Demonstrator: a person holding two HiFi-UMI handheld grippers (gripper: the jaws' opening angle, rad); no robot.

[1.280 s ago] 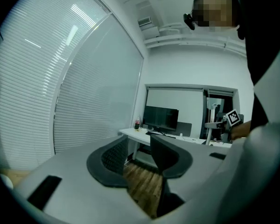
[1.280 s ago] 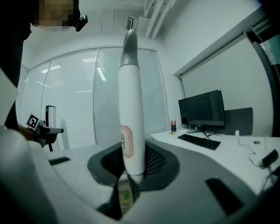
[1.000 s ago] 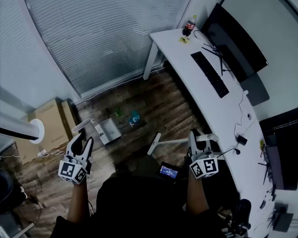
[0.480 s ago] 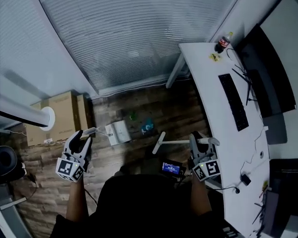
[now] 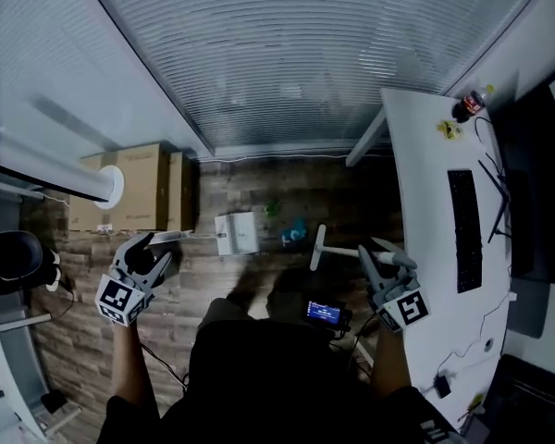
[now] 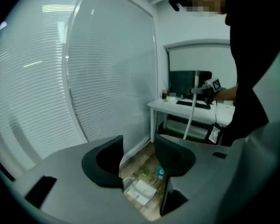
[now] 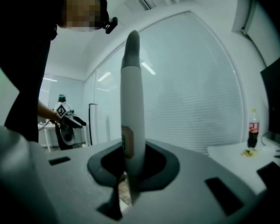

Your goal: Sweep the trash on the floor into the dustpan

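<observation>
The right hand-held gripper (image 5: 377, 260) is clamped on the shaft of a white long-handled broom (image 5: 340, 252). The broom's head sits low over the brown plank floor (image 5: 259, 188), though I cannot tell whether it touches. At the left, the left hand-held gripper (image 5: 154, 251) holds nothing; its jaws are spread wide and have just been opening. Down on the floor to the right of it lies a white plastic dustpan (image 5: 238, 232), its thin handle pointing back toward that gripper. A small green scrap (image 5: 273, 209) and a teal crumpled piece (image 5: 294, 235) lie just right of the pan, between it and the broom head. A white tabletop (image 5: 425, 183) runs along the right.
</observation>
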